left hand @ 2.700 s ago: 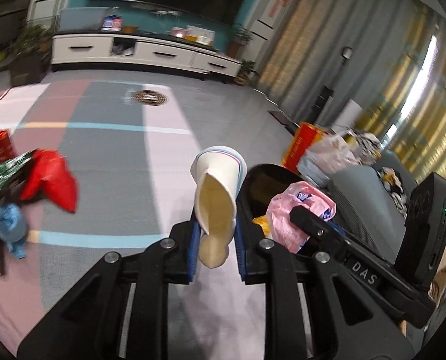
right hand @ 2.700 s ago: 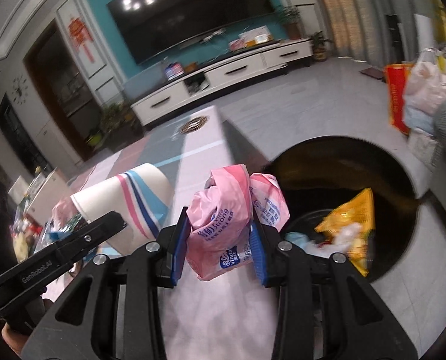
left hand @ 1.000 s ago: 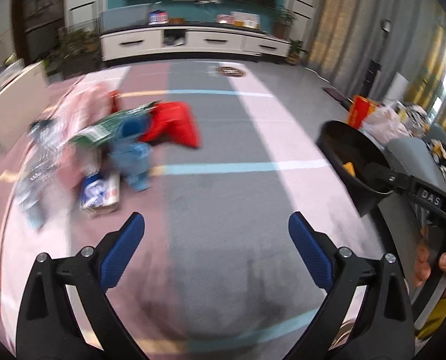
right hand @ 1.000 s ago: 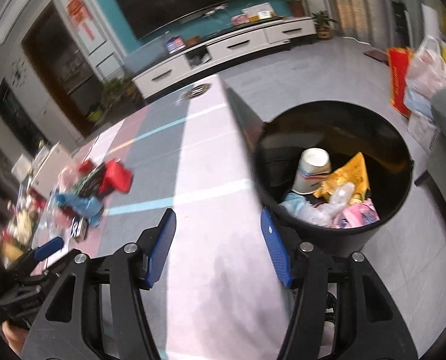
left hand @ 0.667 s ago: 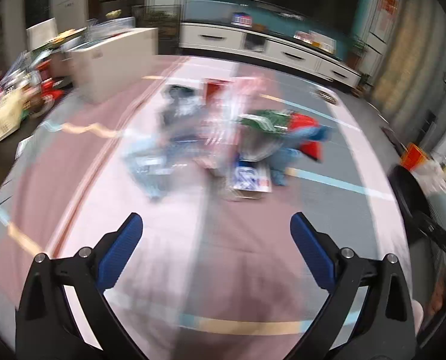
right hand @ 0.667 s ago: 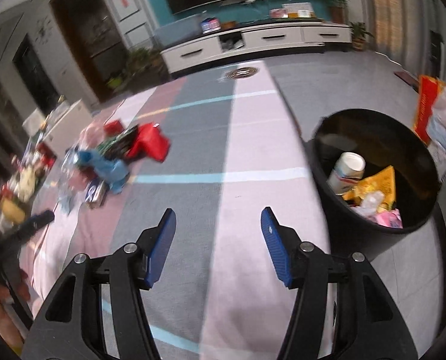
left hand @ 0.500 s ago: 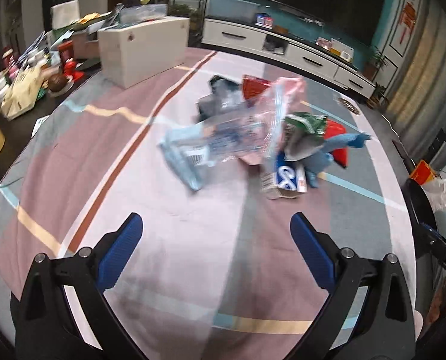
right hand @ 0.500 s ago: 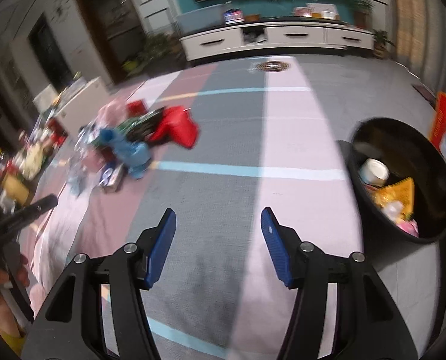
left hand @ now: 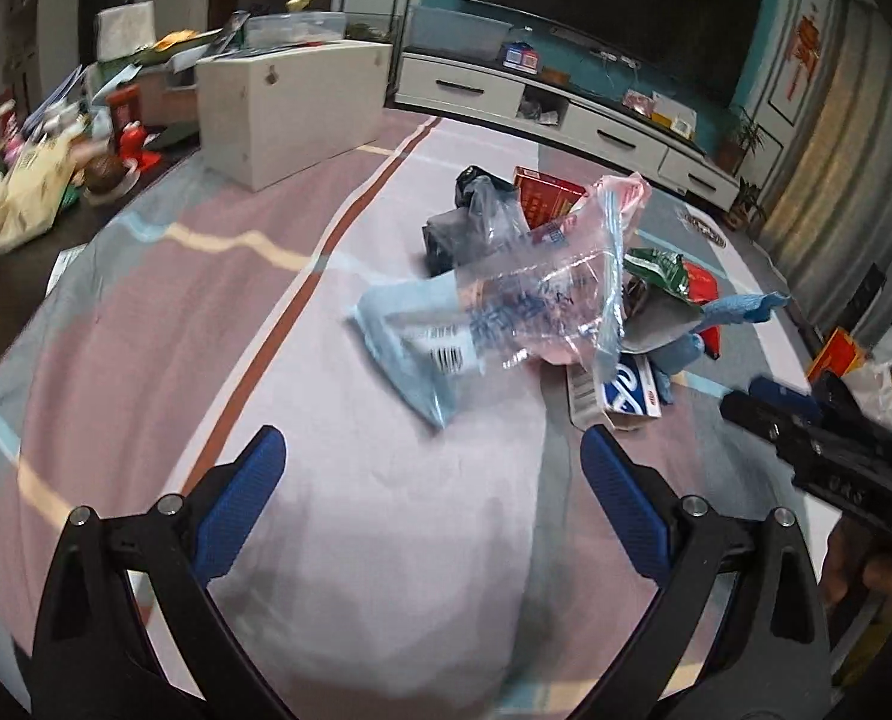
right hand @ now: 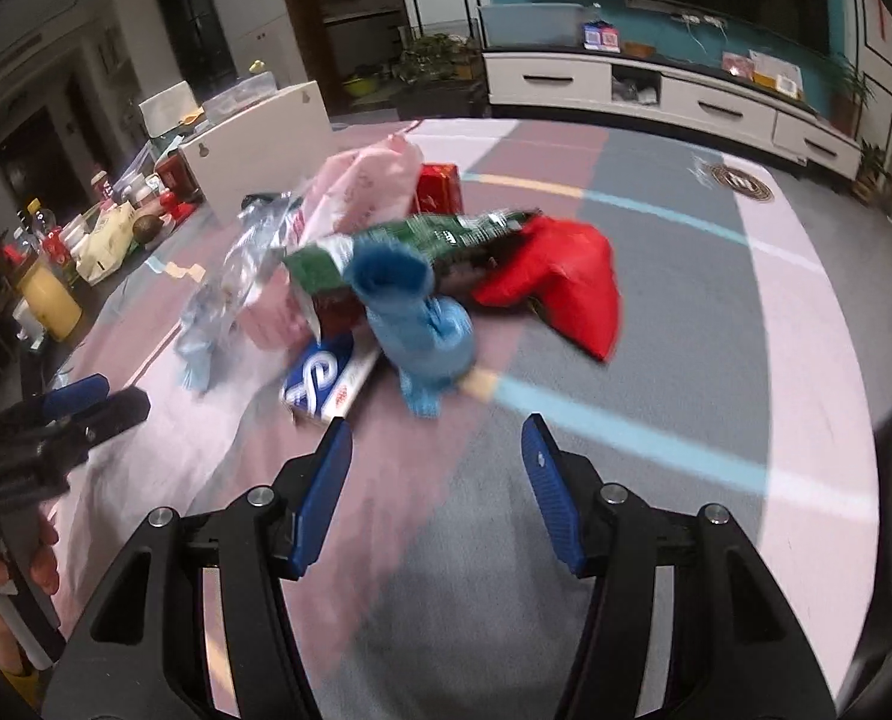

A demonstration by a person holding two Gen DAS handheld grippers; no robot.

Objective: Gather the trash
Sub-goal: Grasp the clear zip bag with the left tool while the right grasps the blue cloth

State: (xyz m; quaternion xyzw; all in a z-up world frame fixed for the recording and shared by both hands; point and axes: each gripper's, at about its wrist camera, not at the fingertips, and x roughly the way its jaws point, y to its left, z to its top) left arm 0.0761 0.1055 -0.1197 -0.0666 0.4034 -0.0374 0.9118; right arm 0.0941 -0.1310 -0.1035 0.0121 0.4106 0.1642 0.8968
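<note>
Both my left gripper (left hand: pixel 431 480) and right gripper (right hand: pixel 437 468) are spread, empty. The clear plastic bag (left hand: pixel 541 294) tops the trash pile ahead: light, limp, slippery; I'd pinch a bunched fold.

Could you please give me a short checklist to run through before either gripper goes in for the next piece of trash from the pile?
1. Left gripper empty, jaws wide apart: ok.
2. Right gripper empty, jaws apart: ok.
3. Trash pile within view of both cameras: ok; the clear plastic bag lies nearest the left gripper, the blue crumpled piece nearest the right.
4. Single item free to lift: not ok; the pieces overlap, and the blue and white carton sits partly under others.
5. Grippers clear of each other: ok; each shows only at the other's frame edge.
6. Bin position: cannot tell; it is in neither view.
</note>
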